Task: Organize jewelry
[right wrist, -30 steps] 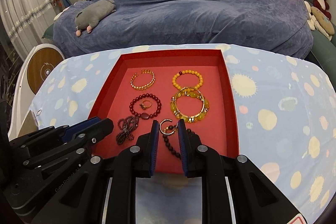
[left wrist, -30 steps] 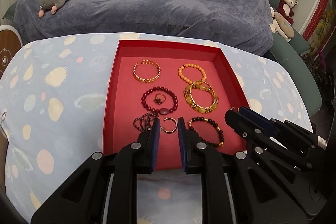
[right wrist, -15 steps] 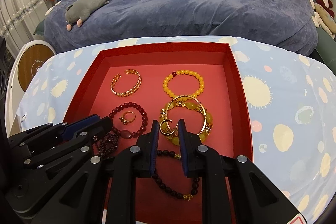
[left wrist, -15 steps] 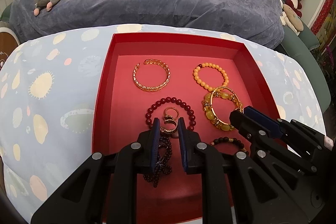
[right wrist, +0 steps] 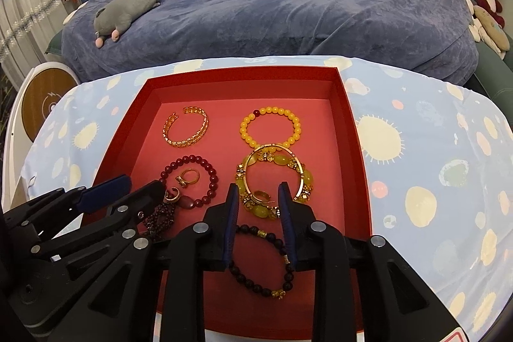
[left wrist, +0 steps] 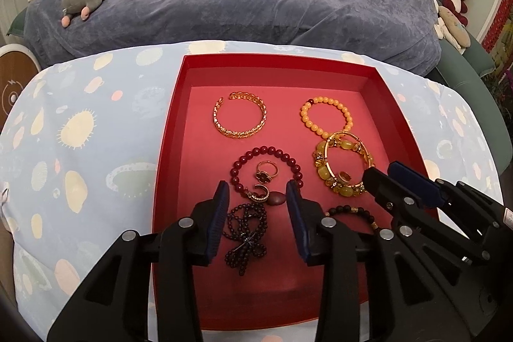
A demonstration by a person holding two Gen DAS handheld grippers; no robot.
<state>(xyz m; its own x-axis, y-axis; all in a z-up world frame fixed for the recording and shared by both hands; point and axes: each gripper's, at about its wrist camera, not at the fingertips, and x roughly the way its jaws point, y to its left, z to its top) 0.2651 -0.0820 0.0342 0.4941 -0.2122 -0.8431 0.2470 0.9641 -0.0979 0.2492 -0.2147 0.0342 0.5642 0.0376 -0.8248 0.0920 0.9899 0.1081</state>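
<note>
Jaws of your left gripper (left wrist: 258, 193) and right gripper (right wrist: 259, 193) are opening, each around a ring, pads clear, over the red tray (left wrist: 170, 130).

Glossy yellow bead bracelet (right wrist: 271, 126) and shiny gold-metal cuff (left wrist: 239, 119) lie in a matt red tray (left wrist: 397, 104), perhaps card.

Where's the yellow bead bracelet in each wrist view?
Left wrist: yellow bead bracelet in the red tray's far right part, right of centre.
Right wrist: same bracelet in the far half, just right of centre.
Shared landmark: gold open cuff directly to its left in both.
</note>
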